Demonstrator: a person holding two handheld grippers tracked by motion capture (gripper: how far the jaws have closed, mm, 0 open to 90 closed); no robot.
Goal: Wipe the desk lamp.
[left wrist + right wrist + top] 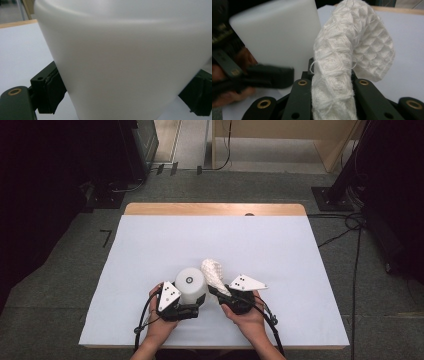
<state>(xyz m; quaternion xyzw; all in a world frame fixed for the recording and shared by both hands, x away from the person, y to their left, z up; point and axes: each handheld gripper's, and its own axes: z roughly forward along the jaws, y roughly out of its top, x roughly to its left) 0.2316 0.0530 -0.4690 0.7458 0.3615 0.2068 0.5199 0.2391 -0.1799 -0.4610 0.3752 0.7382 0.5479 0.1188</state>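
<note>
Hands come in from the bottom of the high view, each with a gripper, low on the white table point(150, 245). The left gripper point(192, 310) sits at lower centre with its jaws round the base of a white cup point(191, 285), which stands upside down, bottom up, just above the hand. The right gripper point(218, 295) lies just right of the cup and pinches a white cloth point(212, 271), whose free end rises and curls over beside the cup, close to it. Each gripper carries a grey plate on top and trails a black cable toward the bottom edge. Beyond the table, at the top, lie dark floor and a pale wooden panel.

In the left gripper view, the cup point(130, 65) takes up most of the frame, widening toward the top. One black jaw presses its wall at lower left, the other at lower right: a wide grip on the cup. Bare table shows at left.

In the right gripper view, the cloth point(342, 70), a waffle weave, stands up from the bottom centre between the narrow jaws, squeezed tight, and folds over to the right at the top. The cup point(277, 37) stands at upper left, with the left gripper point(275, 77) blurred at its foot at left.
</note>
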